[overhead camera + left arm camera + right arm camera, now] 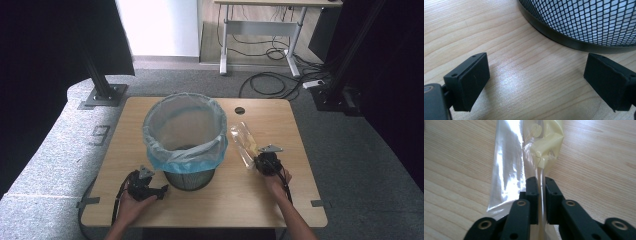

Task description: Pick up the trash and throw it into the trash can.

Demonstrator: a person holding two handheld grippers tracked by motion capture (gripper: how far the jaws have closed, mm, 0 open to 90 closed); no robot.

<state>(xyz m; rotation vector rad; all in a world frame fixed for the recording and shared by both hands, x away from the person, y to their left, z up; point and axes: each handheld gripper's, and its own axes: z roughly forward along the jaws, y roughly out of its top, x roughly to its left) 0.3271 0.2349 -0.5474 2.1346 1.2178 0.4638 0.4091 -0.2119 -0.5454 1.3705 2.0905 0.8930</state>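
Right gripper (541, 192) pinching the clear plastic bag (524, 162); left gripper (536, 82) spread, nothing between its jaws.

The bag lies flat on the table (280, 190) near the right edge, just right of the mesh waste bin (186, 142), long axis running from the far edge toward the near edge. It has yellow material inside at its middle. In the right gripper view the jaws are pressed onto a thin fold at the bag's near end, only film between the pads. In the high view the right gripper (265, 162) sits at that near end, hand behind it. The left gripper (150, 189) rests near the near-left corner, jaws wide apart and pointing at the bin's base (584, 27), not touching it. The bin stands upright mid-table, with a bluish liner (185, 150) folded over its rim.
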